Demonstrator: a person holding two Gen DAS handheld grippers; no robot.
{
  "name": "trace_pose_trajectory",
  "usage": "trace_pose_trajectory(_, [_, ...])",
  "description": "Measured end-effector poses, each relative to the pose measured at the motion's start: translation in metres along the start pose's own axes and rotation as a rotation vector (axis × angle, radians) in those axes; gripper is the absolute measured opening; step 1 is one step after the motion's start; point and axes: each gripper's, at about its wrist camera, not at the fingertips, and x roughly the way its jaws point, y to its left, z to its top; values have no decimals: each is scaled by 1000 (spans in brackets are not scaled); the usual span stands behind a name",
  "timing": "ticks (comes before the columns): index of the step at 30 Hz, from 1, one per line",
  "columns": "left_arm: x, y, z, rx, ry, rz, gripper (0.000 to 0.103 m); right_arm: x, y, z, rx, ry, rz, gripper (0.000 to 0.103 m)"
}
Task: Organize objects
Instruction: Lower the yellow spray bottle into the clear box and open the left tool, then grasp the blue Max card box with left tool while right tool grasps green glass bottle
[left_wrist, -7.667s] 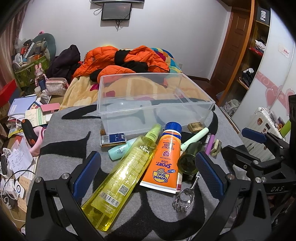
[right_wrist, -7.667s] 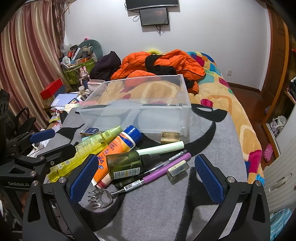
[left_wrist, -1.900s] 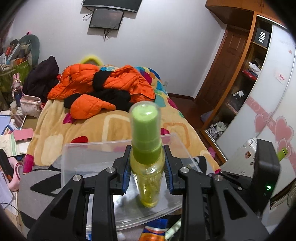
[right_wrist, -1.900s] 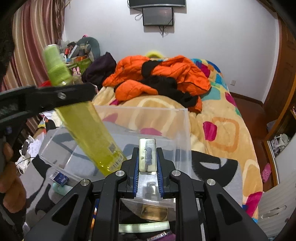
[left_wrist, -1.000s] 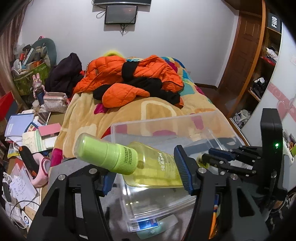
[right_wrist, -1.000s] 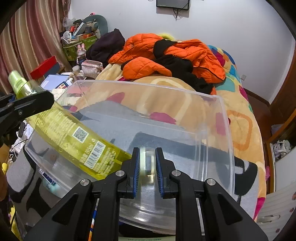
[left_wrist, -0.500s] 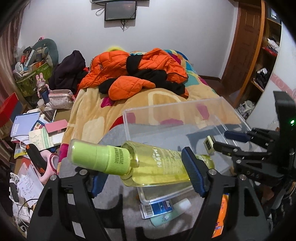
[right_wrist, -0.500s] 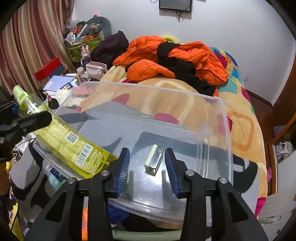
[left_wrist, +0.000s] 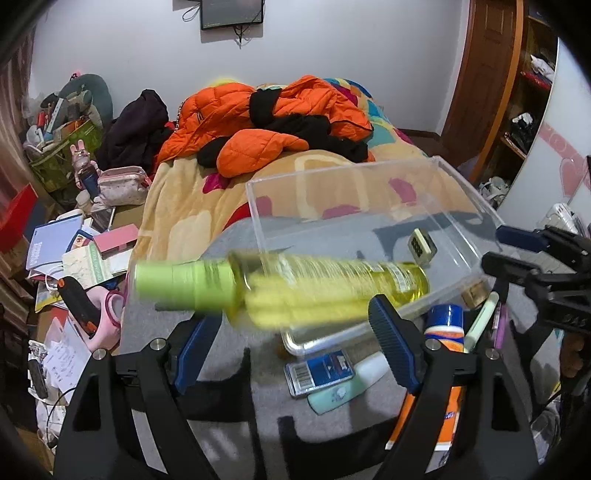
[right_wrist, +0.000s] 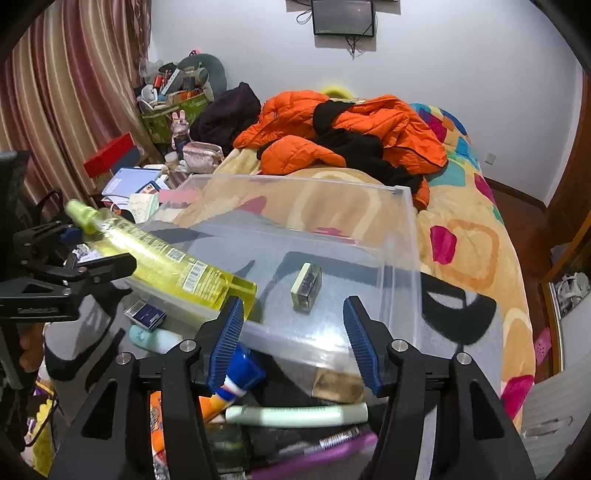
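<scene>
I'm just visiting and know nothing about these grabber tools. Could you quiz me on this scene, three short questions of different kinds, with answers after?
1. True or false: the small rectangular block lies inside the clear bin.
2. Which end of the yellow bottle reaches into the bin: A, the green cap; B, the base?
3. Fill in: the right gripper has ___ between its pads.

Key
1. True.
2. B; the cap sticks out past the bin's wall, near the left gripper, whose jaws are opening.
3. Nothing; its jaws are opening, and the block lies beyond them.
</scene>
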Motion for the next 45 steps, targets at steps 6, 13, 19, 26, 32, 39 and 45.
trace_pose_trajectory(6, [-8,-4,-8,19,6,-11,82,-18,-3,-10,16,-20,-9,57])
trace_pose_trajectory(13, [-12,-5,-24,3,26,-25,89,-31,-7,-27,48,-12,3,61])
trace_pose_trajectory(19, [10,-11,-44,7,101,-36,89,-29,3,-53,67,37,38,66])
trace_pose_trajectory(26, [43,-3,-50,-67,169,-55,89,-18,20,-71,84,89,94,69])
trace_pose_trajectory(32, [46,2,-50,-95,149,-77,88,-17,36,-77,78,100,142,74])
trace_pose_trajectory(39, [45,6,-55,-118,129,-100,67,-10,46,-84,48,118,104,74])
trace_pose_trajectory(45, [38,1,-58,-100,113,-107,50,-13,47,-90,35,117,84,56])
